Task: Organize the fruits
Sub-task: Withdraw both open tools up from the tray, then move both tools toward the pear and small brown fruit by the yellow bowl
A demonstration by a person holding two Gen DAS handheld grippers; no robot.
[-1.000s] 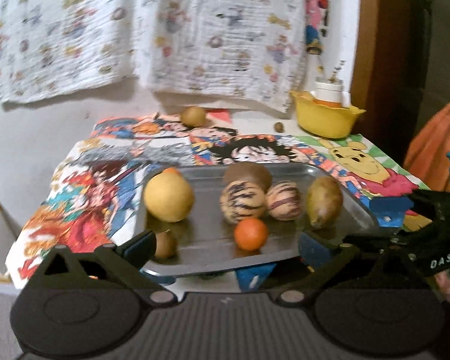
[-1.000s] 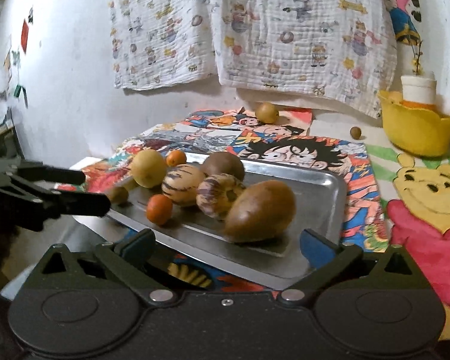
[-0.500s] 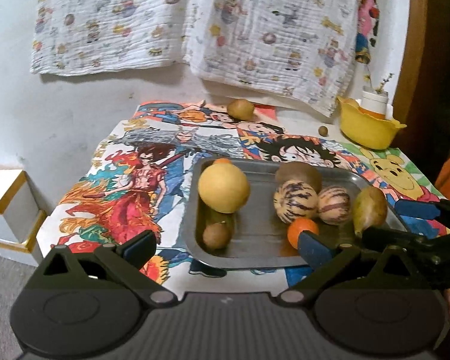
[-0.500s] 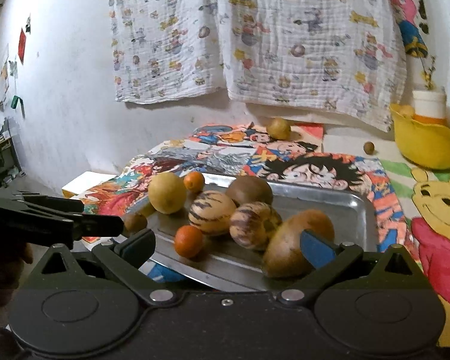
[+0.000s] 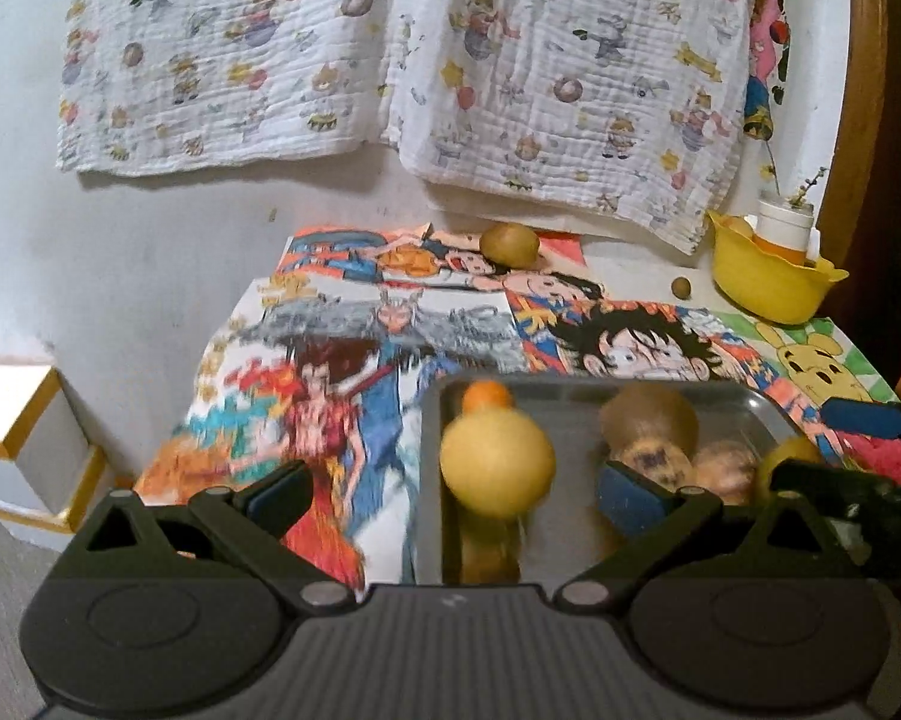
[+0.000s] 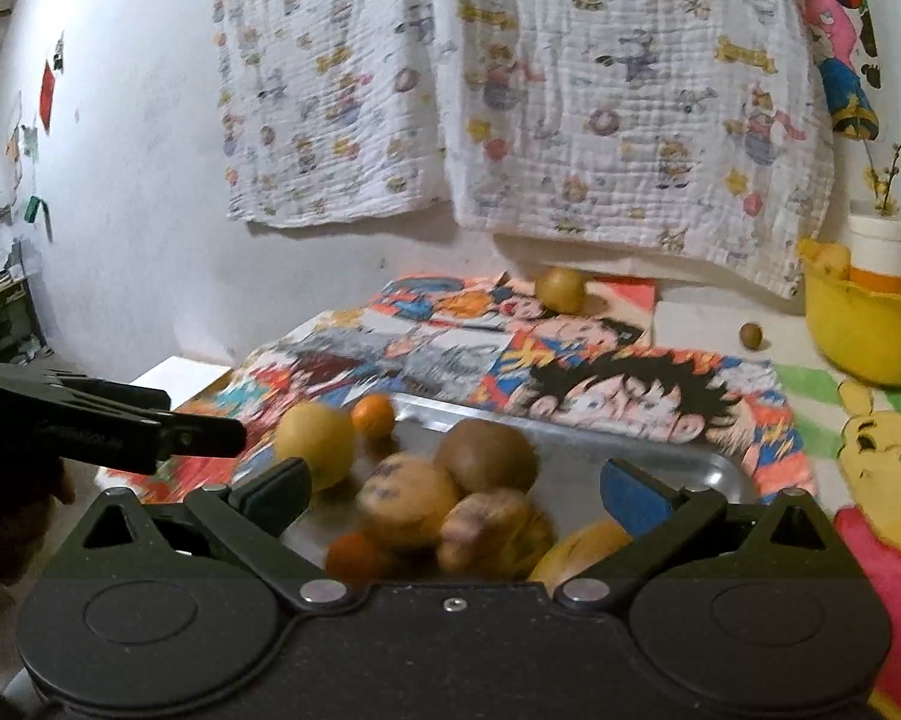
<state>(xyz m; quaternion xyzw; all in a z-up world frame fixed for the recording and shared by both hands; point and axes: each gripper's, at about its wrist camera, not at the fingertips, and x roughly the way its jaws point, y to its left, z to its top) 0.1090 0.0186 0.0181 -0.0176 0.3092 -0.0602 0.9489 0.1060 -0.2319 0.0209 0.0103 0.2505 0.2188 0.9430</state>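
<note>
Both of your tools are spread wide with nothing between the fingers: your left gripper [image 5: 453, 495] hovers over the near left end of the metal tray [image 5: 576, 408], just above the big yellow fruit [image 5: 497, 462], and your right gripper [image 6: 453, 489] hangs over the tray's near edge above the blurred striped fruits [image 6: 408, 501]. The tray sits on the cartoon-print cloth [image 5: 342, 348] and also holds a brown fruit [image 6: 486, 456] and two small oranges [image 6: 374, 415]. One more yellowish fruit [image 5: 509, 245] and a tiny round one [image 5: 681, 287] lie apart near the wall, beside the yellow bowl [image 5: 768, 294].
</note>
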